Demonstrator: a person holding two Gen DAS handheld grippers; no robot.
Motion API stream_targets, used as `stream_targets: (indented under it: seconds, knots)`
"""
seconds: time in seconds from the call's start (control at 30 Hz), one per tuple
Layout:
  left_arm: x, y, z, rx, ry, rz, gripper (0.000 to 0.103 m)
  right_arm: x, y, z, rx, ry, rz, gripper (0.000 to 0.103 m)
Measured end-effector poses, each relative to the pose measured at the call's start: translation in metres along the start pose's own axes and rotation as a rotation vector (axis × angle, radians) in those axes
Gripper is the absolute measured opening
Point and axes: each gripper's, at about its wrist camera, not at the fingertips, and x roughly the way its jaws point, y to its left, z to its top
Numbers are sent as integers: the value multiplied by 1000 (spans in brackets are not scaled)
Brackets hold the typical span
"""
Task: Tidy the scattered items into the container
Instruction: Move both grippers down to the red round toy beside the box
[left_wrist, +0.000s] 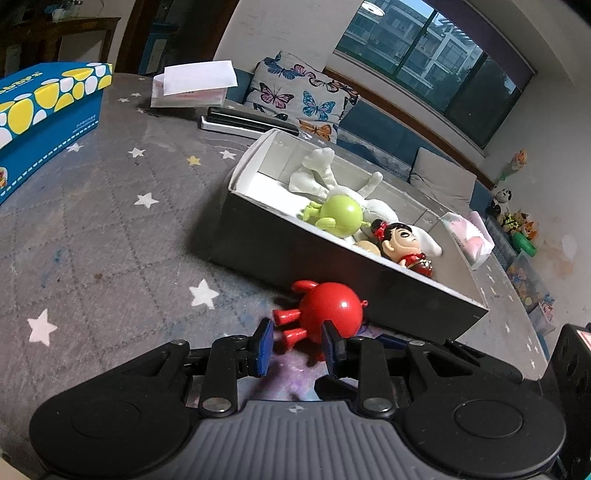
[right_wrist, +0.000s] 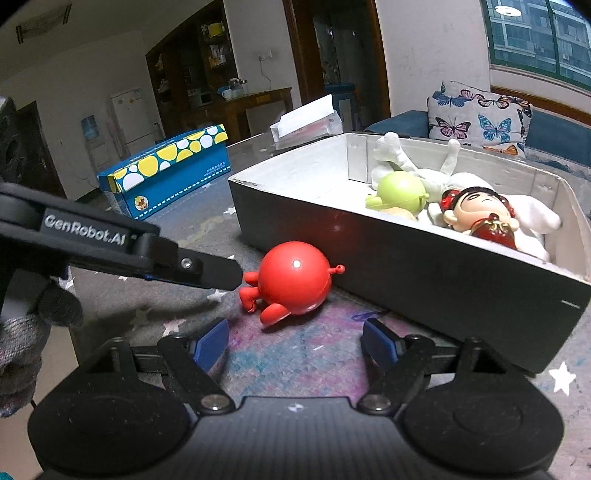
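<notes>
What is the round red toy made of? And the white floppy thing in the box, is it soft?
The red toy looks like hard, glossy plastic: a bright spot of light shines on its smooth round body. The white toy in the box seems to be soft cloth or plush: it is matte, with limp, folded limbs. I cannot be sure without touching either one.
</notes>
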Motion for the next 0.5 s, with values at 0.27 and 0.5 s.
stream_targets:
  seconds: [0.27,0.5]
  knots:
    - [5,7,4,-29,-1,-25,32,12,2,6,10,-6,-8,82]
    - [12,7,10,-37,4,-56,32,18,0,10,44,-17,1,78]
